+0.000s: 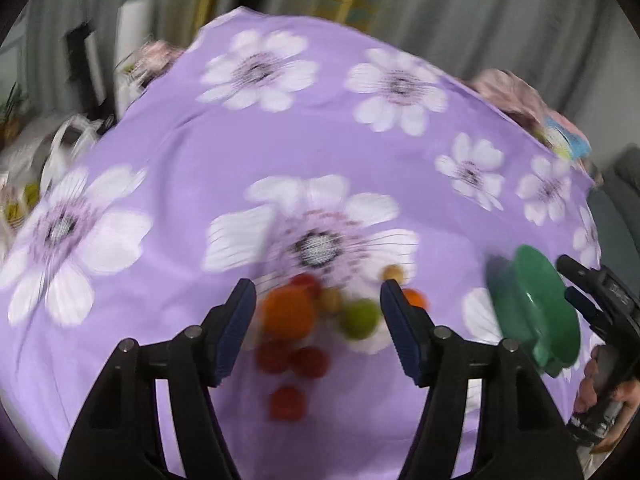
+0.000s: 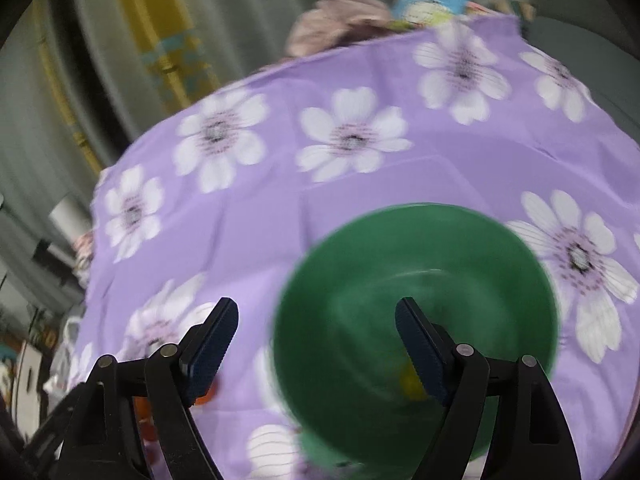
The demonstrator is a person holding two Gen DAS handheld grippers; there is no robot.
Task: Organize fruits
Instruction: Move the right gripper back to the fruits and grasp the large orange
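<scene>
A cluster of fruit lies on the purple flowered cloth in the left wrist view: a large orange, a green fruit, several red ones and small tan ones. My left gripper hangs open above the cluster, touching nothing. A green bowl stands to the right. In the right wrist view the green bowl holds a small yellow thing. My right gripper is open over the bowl's left rim, one finger above the inside, one outside.
The cloth-covered table ends at a far edge before grey curtains. White plastic bags sit off the left edge. Crumpled patterned fabric lies at the far corner. A hand holds the right gripper at the right.
</scene>
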